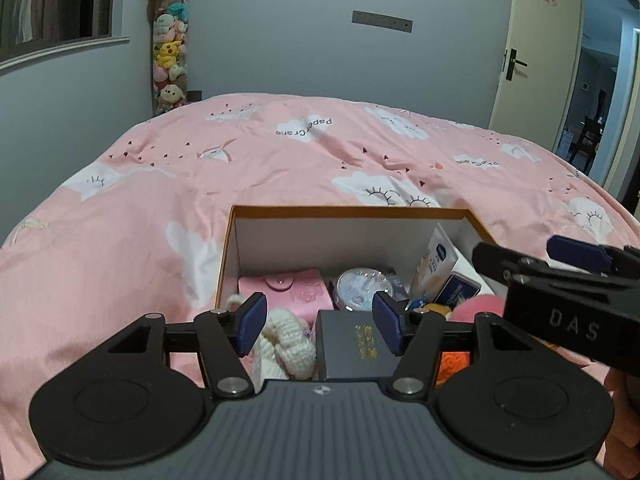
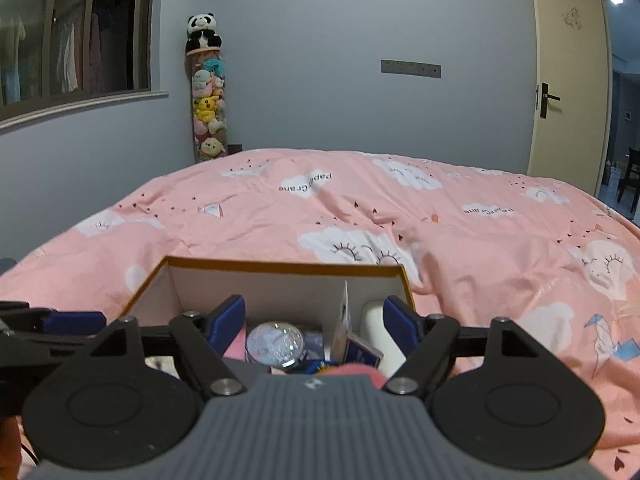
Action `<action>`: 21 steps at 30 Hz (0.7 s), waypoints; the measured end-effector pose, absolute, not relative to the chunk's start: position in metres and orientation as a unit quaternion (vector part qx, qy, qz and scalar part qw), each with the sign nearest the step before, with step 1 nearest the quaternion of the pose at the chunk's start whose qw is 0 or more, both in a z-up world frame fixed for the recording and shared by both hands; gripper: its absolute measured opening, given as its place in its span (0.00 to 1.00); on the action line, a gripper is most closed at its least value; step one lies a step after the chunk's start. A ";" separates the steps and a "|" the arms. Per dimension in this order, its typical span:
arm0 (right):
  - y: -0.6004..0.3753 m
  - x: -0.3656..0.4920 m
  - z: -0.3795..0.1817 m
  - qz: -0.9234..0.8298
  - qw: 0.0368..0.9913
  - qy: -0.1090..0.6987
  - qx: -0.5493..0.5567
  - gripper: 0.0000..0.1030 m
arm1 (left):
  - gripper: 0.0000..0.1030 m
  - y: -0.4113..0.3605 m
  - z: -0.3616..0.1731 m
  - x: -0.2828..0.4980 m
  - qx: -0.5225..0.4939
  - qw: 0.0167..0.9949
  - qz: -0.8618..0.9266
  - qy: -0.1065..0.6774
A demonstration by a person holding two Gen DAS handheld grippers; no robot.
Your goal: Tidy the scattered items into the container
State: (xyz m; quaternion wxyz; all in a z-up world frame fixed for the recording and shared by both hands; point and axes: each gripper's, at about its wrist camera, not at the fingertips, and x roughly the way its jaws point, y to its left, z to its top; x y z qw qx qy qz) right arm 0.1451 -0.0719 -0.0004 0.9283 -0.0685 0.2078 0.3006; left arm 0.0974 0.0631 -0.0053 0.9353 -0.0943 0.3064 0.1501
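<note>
A pink cloud-print bedspread (image 1: 200, 184) covers the bed, with bare wrinkled cover stretching beyond the open box (image 1: 348, 213) to the grey wall. Both the left gripper (image 1: 320, 320) and right gripper (image 2: 314, 320) hover over the box, jaws apart, empty; the items lie inside.

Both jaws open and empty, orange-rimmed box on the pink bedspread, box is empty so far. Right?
Not quite: the box is not empty. The left wrist view shows a pink case, a snow globe, a dark gift box and a crocheted toy inside. The rest holds: the left gripper and right gripper stand open and empty, and the box sits on the pink bedspread.
</note>
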 end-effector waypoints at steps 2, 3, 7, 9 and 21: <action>-0.073 0.143 -0.007 0.301 0.927 0.213 -0.070 0.76 | 0.67 0.065 -0.011 0.097 -0.096 0.933 0.153 0.311; -0.073 0.143 -0.011 0.300 0.926 0.217 -0.070 0.76 | 0.67 0.065 -0.014 0.096 -0.096 0.932 0.155 0.313; -0.074 0.142 -0.025 0.296 0.924 0.229 -0.073 0.78 | 0.68 0.065 -0.024 0.097 -0.095 0.929 0.159 0.320; -0.072 0.142 -0.032 0.296 0.922 0.235 -0.080 0.80 | 0.68 0.065 -0.030 0.098 -0.095 0.928 0.159 0.324; -0.068 0.144 -0.060 0.296 0.912 0.267 -0.100 0.80 | 0.69 0.064 -0.053 0.102 -0.090 0.916 0.172 0.352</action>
